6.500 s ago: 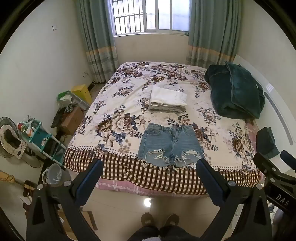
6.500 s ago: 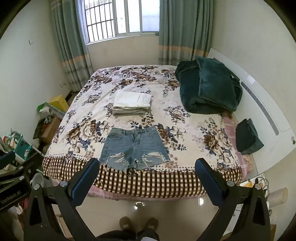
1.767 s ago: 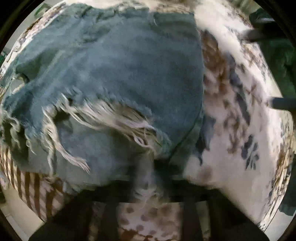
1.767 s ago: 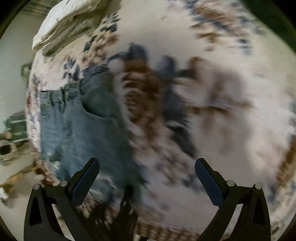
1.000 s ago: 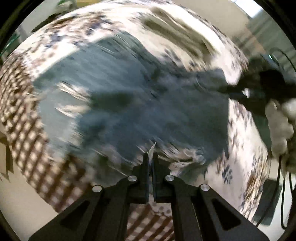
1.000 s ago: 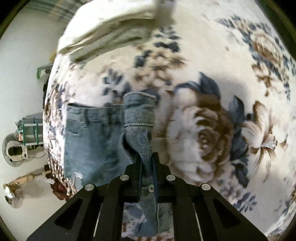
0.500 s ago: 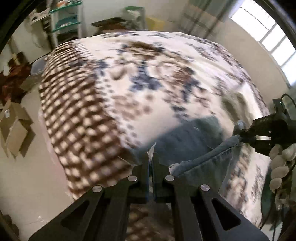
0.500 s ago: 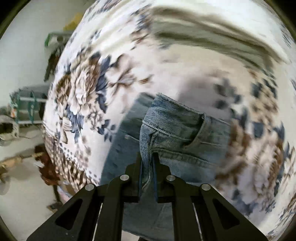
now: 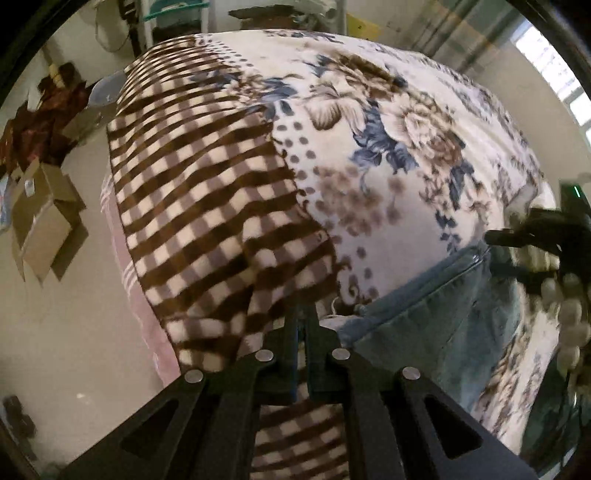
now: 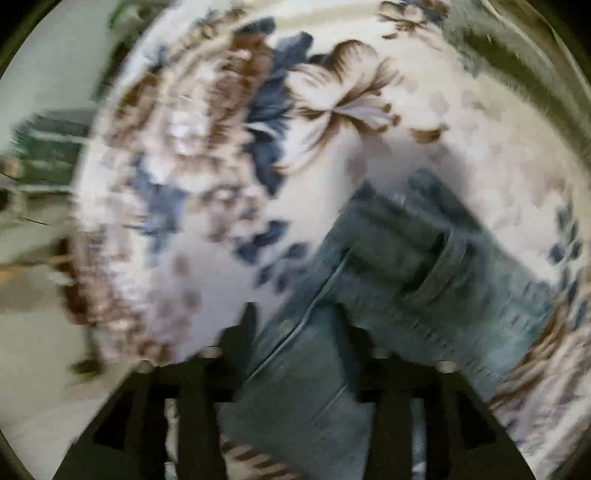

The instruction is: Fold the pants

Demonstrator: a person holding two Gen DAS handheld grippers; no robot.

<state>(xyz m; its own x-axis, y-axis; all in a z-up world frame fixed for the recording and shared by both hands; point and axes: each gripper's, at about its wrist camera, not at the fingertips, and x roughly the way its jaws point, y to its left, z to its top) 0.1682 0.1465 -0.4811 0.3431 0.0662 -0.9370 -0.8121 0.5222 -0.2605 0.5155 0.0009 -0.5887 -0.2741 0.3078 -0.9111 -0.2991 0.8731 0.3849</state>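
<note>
The blue denim shorts [image 9: 424,314] lie folded over on the floral bedspread [image 9: 369,155] near the bed's checked front edge. My left gripper [image 9: 303,325] is shut, pinching the frayed hem of the shorts low over the edge. In the right wrist view the shorts [image 10: 424,258] lie under my right gripper [image 10: 303,332], whose fingers [image 10: 240,332] stand apart with denim between them; the view is blurred. The right gripper and the gloved hand holding it also show in the left wrist view [image 9: 535,236], at the waistband end.
Cardboard boxes [image 9: 40,218] and clutter lie on the floor left of the bed. A shelf unit [image 9: 173,14] stands beyond the bed corner. A stack of folded clothes [image 10: 517,55] lies further up the bed.
Both grippers carried the shorts' right side over to the left and lowered it onto the bed. My right gripper has opened off the waistband. The left stays pinched on the hem.
</note>
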